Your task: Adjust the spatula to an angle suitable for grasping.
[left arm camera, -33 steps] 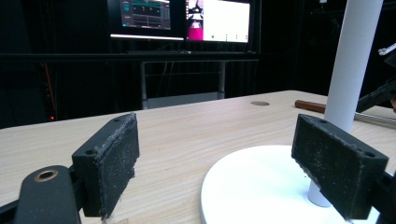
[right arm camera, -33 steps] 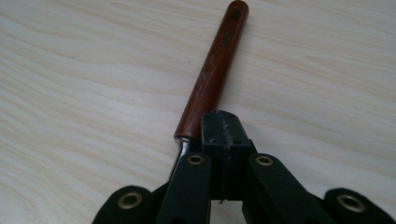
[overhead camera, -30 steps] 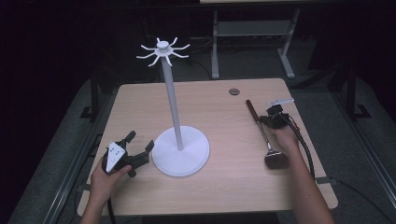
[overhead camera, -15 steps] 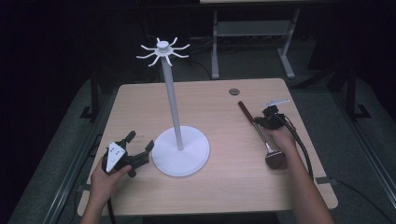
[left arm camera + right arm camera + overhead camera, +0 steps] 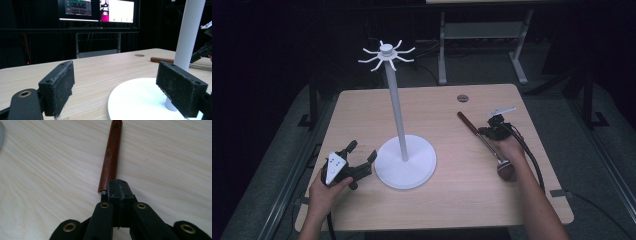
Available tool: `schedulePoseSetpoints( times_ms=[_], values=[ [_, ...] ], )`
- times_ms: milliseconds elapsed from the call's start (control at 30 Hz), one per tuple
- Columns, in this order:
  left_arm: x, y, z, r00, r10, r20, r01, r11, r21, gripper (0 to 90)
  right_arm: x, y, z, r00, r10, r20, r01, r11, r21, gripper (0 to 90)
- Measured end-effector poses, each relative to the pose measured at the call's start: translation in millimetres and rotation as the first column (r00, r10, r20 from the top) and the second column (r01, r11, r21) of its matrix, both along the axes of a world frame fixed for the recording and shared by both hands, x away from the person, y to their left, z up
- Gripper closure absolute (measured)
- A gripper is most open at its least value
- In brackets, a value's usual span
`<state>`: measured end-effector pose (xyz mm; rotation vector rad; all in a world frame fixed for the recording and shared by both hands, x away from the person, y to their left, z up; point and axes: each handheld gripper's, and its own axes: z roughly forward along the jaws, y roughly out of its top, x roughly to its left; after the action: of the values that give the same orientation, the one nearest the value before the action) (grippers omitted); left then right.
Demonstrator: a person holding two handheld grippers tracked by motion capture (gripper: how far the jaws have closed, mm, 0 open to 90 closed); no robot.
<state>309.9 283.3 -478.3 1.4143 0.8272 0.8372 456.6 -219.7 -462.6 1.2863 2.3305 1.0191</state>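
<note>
Right gripper point(image 5: 119, 188): jaws clamped together on the ladle's point(image 5: 486, 145) metal shank, just below the wooden handle point(image 5: 111, 155).
Ladle: lies flat on the table point(image 5: 452, 200); rigid, probably bowl-heavy and slippery.
Left gripper point(image 5: 122, 92): jaws apart, empty, beside the white stand point(image 5: 404, 162).

Stand mid-table, utensil to its right

The stand point(image 5: 404, 160) sits at the table's point(image 5: 437, 210) middle, nearer the front edge; the utensil point(image 5: 484, 142) lies toward the right edge, handle pointing at the back edge.
</note>
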Motion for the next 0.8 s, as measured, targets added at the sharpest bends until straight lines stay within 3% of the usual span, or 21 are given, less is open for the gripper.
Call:
schedulePoseSetpoints(
  times_ms=[433,800],
  values=[
    [-0.1,-0.1,0.0,1.0,0.002,0.0,-0.002,1.0,-0.001,14.4,-4.9,18.1,0.4,0.9969,0.078,-0.013,-0.078,0.9969,0.009,90.0],
    [-0.5,-0.2,0.0,1.0,0.003,0.003,-0.003,1.0,0.0,14.4,-10.3,30.6,0.5,0.9826,0.184,-0.025,-0.184,0.9829,0.012,90.0]
  ],
)
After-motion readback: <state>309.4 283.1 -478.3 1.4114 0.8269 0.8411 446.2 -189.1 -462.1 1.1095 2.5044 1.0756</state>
